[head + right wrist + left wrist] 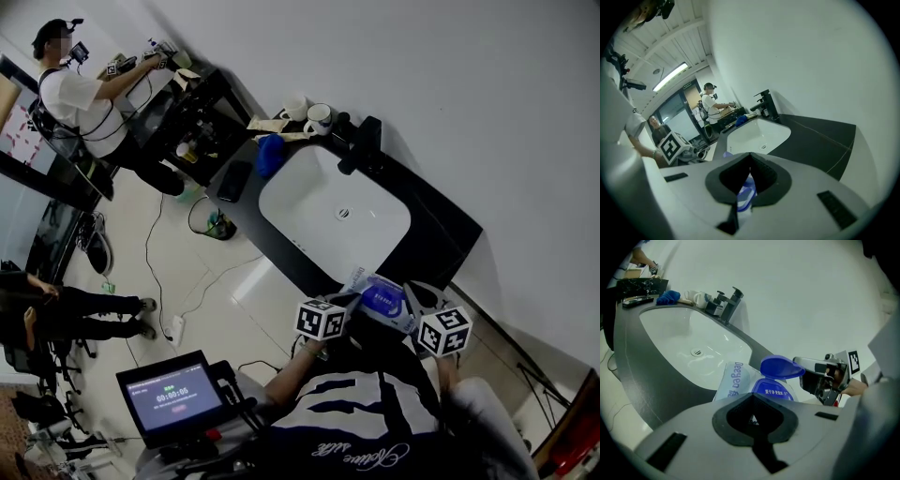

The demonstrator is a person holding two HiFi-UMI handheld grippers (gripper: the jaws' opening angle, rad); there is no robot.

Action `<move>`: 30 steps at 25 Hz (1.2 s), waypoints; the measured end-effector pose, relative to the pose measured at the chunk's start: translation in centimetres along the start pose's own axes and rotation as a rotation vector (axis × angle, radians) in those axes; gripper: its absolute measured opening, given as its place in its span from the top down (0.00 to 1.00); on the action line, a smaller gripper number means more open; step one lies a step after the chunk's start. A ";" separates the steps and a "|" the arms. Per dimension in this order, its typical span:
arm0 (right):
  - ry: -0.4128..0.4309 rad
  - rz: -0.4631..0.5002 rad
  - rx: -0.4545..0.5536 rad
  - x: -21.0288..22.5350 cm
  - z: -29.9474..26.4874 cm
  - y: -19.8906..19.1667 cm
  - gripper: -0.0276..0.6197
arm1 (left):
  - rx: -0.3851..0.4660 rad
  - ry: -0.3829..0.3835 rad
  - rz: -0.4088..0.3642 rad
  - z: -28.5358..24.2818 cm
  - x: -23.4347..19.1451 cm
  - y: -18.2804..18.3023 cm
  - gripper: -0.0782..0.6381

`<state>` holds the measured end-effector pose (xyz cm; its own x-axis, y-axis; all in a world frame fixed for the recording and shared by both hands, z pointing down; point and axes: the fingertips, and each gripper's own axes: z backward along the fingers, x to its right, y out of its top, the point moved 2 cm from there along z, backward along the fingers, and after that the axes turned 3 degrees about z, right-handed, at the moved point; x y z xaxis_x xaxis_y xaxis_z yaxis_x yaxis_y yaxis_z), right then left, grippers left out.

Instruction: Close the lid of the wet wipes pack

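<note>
The wet wipes pack (379, 298) lies on the dark counter just to the right of the sink, white with a blue label. Its round blue lid (780, 366) stands raised above the pack (736, 380). My left gripper (754, 420) is shut over the near end of the pack, a bit of which shows through the gap in its jaws. My right gripper (800, 367) comes in from the right, its tips at the lid's edge. In the right gripper view, that gripper (743, 190) is shut with the blue and white lid (746, 192) between its jaws.
A white sink basin (319, 192) is set in the dark counter (441, 225), with a black tap (361, 142) at the wall. Two mugs (309, 114) and a blue cloth (270, 155) lie at the far end. A person (80, 98) works at another counter beyond.
</note>
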<state>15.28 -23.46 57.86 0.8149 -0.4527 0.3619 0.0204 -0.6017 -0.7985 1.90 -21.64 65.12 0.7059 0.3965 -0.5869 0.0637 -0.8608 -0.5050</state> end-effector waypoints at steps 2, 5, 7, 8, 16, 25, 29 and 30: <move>0.014 0.002 -0.024 -1.1 0.1 -1.2 0.96 | 0.005 0.002 0.005 0.3 -0.2 -0.1 0.89; 0.022 0.007 -0.070 -2.0 -0.3 -3.3 0.96 | 0.014 0.010 0.008 0.7 -0.7 -0.3 0.89; 0.020 0.016 -0.105 -2.3 -0.9 -4.8 0.96 | 0.020 0.012 0.010 0.9 -1.1 -0.4 0.89; 0.016 0.020 -0.120 -2.3 -1.2 -5.4 0.96 | 0.023 0.012 0.009 1.0 -1.3 -0.4 0.89; -0.052 0.054 -0.186 -1.7 -3.2 -7.8 0.96 | 0.044 -0.015 -0.018 1.6 -1.8 -0.4 0.89; -0.133 0.109 -0.244 -2.5 -3.2 -7.6 0.96 | 0.034 -0.059 -0.053 4.0 -1.1 -0.2 0.89; -0.165 0.148 -0.244 -2.1 -3.5 -8.1 0.96 | 0.025 -0.077 -0.078 3.9 -1.1 -0.7 0.89; -0.174 0.160 -0.240 -2.1 -3.5 -8.1 0.96 | 0.024 -0.083 -0.085 4.0 -1.1 -0.8 0.89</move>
<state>11.36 -19.93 65.29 0.8840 -0.4470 0.1370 -0.2357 -0.6791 -0.6952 -1.79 -20.08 63.62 0.6379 0.4938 -0.5909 0.1030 -0.8151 -0.5700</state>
